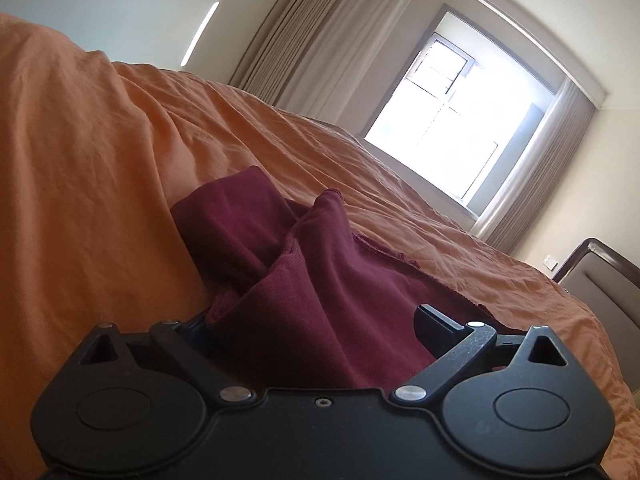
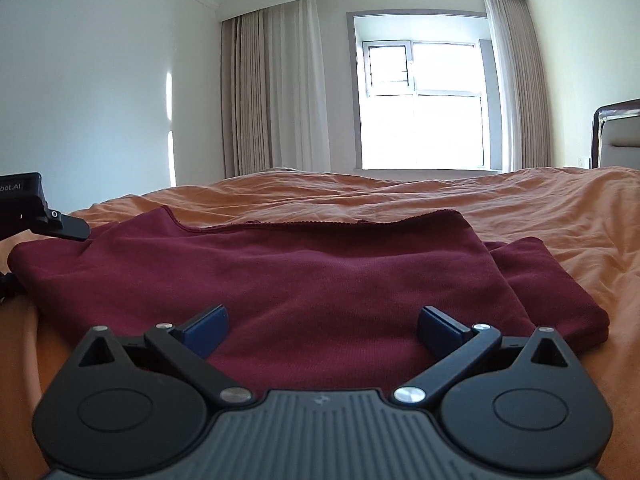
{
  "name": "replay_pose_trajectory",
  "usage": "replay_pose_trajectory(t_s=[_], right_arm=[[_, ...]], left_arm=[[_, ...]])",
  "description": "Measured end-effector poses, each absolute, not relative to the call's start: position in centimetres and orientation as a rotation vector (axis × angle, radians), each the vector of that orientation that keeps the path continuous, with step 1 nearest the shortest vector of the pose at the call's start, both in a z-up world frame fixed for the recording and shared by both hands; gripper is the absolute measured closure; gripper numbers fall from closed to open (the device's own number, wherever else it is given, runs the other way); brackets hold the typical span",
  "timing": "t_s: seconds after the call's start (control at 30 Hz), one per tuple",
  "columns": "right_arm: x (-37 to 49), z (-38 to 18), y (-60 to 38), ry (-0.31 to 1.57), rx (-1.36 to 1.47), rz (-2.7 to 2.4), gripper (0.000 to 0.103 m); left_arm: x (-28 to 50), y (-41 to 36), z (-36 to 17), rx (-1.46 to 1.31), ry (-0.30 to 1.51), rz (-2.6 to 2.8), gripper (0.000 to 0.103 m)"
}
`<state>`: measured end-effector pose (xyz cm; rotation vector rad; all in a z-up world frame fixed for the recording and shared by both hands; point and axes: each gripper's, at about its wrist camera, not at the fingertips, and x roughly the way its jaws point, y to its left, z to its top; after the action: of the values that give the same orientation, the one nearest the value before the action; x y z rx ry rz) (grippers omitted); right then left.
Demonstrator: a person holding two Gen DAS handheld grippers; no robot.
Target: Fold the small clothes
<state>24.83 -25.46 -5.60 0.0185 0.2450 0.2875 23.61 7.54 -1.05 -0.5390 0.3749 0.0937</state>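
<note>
Your maroon garment (image 2: pixel 320 276) lies partly folded on the orange bed (image 2: pixel 540 208), well short of its far edge by the window (image 2: pixel 424 104). Your right gripper (image 2: pixel 322 326) has its fingers spread wide over the cloth's near edge. Your left gripper (image 1: pixel 316 320) also stands wide, with bunched cloth between its fingers, not pinched.

Bunched folds of the maroon knit garment (image 1: pixel 320 280) crowd between my left jaws, and a swell of orange bedsheet (image 1: pixel 88 168) rises close on their left. Ahead of my right jaws the garment lies flat, with open orange bed beyond it toward the bright window (image 2: pixel 424 104). The dark-framed headboard (image 2: pixel 616 136) stands at far right.
</note>
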Motion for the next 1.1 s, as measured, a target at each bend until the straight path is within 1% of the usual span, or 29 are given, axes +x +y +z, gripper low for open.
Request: replay_pose_trajectory(t_s=[0.1,0.2,0.3,0.4,0.53,0.6,0.67,0.7,0.73,0.77,0.83,1.03,1.1], right_arm=[[24.3,-5.9,-25.7,0.227,0.014,0.281,0.000],[24.4,-5.9,-25.7,0.228,0.008,0.280,0.000],[24.6,-6.0,-25.9,0.228,0.012,0.282,0.000],[24.3,-6.0,-25.8,0.227,0.007,0.278,0.000],[24.1,-6.1,-25.7,0.222,0.002,0.274,0.000],[24.1,-6.1,-25.7,0.219,0.000,0.272,0.000],[24.0,-6.1,-25.6,0.216,-0.003,0.269,0.000],[24.0,-6.1,-25.6,0.215,-0.004,0.268,0.000],[24.0,-6.1,-25.6,0.215,-0.004,0.268,0.000],[24.0,-6.1,-25.5,0.214,-0.004,0.267,0.000],[23.9,-6.2,-25.5,0.213,-0.006,0.265,0.000],[23.9,-6.1,-25.0,0.213,-0.034,0.240,0.000],[23.9,-6.1,-24.6,0.215,-0.060,0.222,0.000]], left_arm=[[23.7,7.7,-0.9,-0.575,0.379,0.094,0.006],[23.4,7.6,-0.5,-0.603,0.371,0.085,0.010],[23.4,6.8,-0.2,-0.571,0.363,0.076,0.010],[23.9,6.5,-0.4,-0.550,0.381,0.074,0.008],[24.6,7.2,-1.0,-0.547,0.398,0.106,0.011],[24.7,7.8,-1.0,-0.554,0.392,0.122,0.017],[25.0,8.5,-1.0,-0.569,0.397,0.141,0.032],[25.1,8.8,-1.0,-0.574,0.397,0.150,0.037],[25.1,9.0,-1.0,-0.574,0.396,0.160,0.053],[25.1,9.2,-1.1,-0.572,0.401,0.171,0.065],[25.2,9.4,-1.2,-0.576,0.408,0.173,0.069],[25.6,9.3,-1.0,-0.564,0.420,0.173,0.068],[26.0,9.1,-0.5,-0.540,0.429,0.185,0.073]])
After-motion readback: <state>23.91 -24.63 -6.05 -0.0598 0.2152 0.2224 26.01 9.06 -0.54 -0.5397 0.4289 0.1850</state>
